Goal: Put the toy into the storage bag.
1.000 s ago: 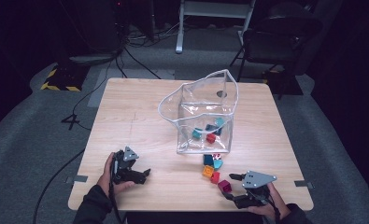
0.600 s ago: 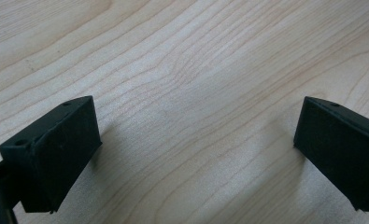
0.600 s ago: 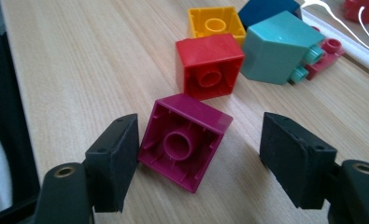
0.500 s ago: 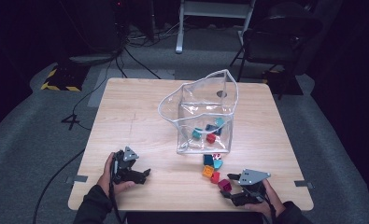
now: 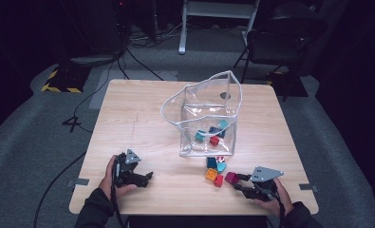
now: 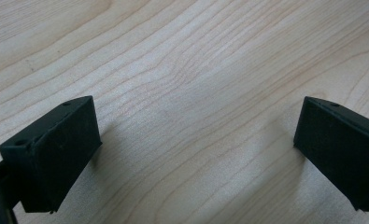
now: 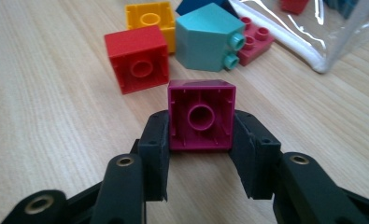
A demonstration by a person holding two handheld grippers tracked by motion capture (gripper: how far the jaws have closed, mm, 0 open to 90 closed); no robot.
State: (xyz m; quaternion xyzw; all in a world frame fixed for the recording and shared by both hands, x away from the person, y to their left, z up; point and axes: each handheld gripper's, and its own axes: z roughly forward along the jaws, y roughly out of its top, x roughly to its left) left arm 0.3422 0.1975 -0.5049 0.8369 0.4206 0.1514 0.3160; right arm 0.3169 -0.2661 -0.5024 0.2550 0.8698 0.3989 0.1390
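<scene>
A magenta brick [image 7: 201, 114] lies on its side on the wooden table [image 5: 142, 118], hollow underside toward the camera. My right gripper [image 7: 201, 128] has just been closing, and its pads now press on the brick's two sides. From above, that brick [image 5: 231, 177] sits at the tip of the right gripper [image 5: 238, 181] near the front right edge. My left gripper [image 5: 146, 177] rests at the front left, jaws wide apart. In the left gripper view, the left gripper [image 6: 196, 135] has only bare wood between its fingers.
Just beyond the magenta brick lie a red brick [image 7: 136, 58], a yellow brick [image 7: 149, 18], a teal brick [image 7: 208, 42] and a flat pink brick [image 7: 254, 42]. A clear plastic bag [image 5: 209, 118] with several bricks inside stands mid-table.
The right gripper slid left up to the magenta brick and its jaws closed around it. The left gripper stayed where it was.
</scene>
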